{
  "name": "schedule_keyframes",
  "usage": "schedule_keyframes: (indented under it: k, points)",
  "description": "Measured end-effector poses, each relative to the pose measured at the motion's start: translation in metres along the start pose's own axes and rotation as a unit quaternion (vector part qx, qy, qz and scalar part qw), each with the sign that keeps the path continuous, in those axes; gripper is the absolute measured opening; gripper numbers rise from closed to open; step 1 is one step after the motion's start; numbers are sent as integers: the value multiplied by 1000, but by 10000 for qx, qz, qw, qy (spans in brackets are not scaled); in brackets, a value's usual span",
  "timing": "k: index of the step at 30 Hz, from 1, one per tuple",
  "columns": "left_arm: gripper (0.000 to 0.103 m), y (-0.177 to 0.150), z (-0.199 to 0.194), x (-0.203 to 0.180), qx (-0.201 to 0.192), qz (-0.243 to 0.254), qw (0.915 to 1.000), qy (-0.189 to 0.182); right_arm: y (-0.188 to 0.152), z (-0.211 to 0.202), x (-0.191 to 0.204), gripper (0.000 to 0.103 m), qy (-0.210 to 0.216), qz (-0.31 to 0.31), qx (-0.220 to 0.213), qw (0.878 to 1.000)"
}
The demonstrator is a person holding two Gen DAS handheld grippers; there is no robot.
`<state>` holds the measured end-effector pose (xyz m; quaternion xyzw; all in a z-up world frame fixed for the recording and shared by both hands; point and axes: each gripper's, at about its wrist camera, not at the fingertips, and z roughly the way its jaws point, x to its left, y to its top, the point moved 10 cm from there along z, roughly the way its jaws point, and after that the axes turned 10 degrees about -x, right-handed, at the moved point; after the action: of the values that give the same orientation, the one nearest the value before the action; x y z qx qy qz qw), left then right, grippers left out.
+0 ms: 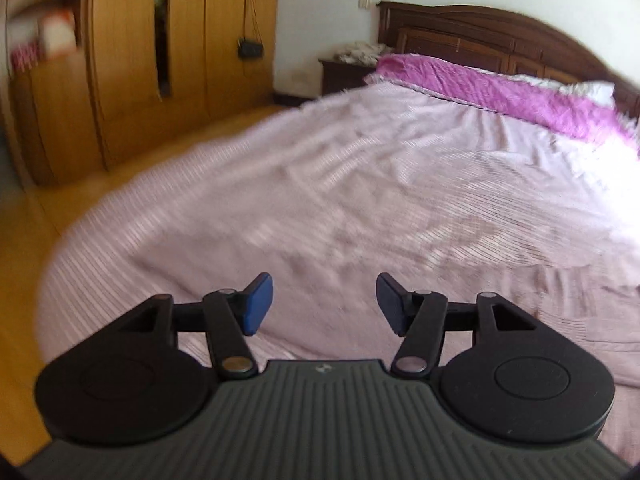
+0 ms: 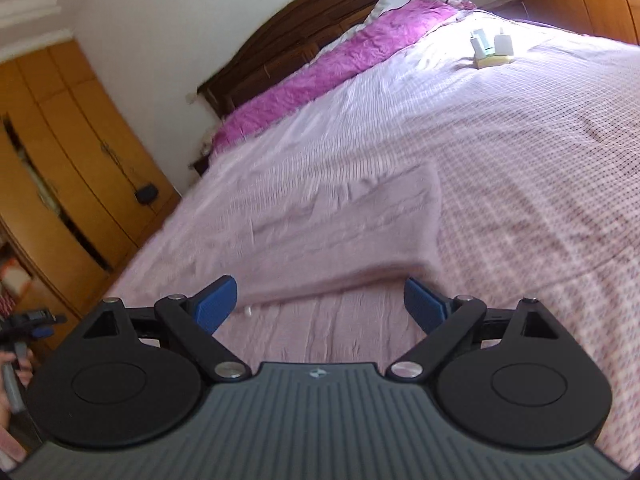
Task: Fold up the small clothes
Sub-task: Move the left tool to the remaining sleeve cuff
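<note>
The bed is covered in a pale pink checked spread, kinda wrinkly. A folded pink garment lies flat on it near the front. Up by the magenta pillows there's a little cluster of small white and yellowish items, too small to identify.
</note>
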<state>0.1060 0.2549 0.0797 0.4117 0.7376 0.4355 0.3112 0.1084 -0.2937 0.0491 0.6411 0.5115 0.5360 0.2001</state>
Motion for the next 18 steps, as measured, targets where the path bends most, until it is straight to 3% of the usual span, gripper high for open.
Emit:
schedule_keyframes:
  k: [9,14,18]
  points:
    - [59,-62,28,-19,535,-865,9924,-699,-60,24,1,94,-460,39,337,9984]
    - [59,-84,38,-30,789,-1252,9835,-1040,-67,31,-1,95,-503,-127,285,9982]
    - [59,-88,44,-33,723,-1232,9845,-1015,-70,36,-4,97,-538,-165,171,9983]
